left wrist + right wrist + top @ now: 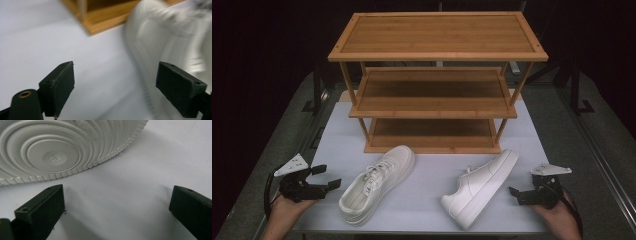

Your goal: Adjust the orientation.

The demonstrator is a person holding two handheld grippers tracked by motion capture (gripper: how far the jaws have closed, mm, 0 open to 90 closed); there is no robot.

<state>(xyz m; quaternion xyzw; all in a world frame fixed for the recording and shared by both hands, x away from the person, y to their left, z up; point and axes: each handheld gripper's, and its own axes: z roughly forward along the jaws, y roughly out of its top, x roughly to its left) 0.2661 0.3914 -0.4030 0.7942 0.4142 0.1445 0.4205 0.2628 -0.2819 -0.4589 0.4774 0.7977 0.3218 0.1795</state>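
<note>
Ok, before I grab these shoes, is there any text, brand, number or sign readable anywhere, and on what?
Sole of the right shoe: a small raised mark at the centre of the round tread, too small to read.
Left shoe: no readable brand or label; its side is blurred in the left gripper view.
Wooden rack: no text visible.
Table: no text visible.

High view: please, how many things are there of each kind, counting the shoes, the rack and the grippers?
White sneakers: 2, the left sneaker upright, the right sneaker lying on its side.
Bamboo shoe rack with three shelves: 1.
Hand-held grippers: 2, the left gripper and the right gripper, both open and holding nothing.
Total: 5.
</note>
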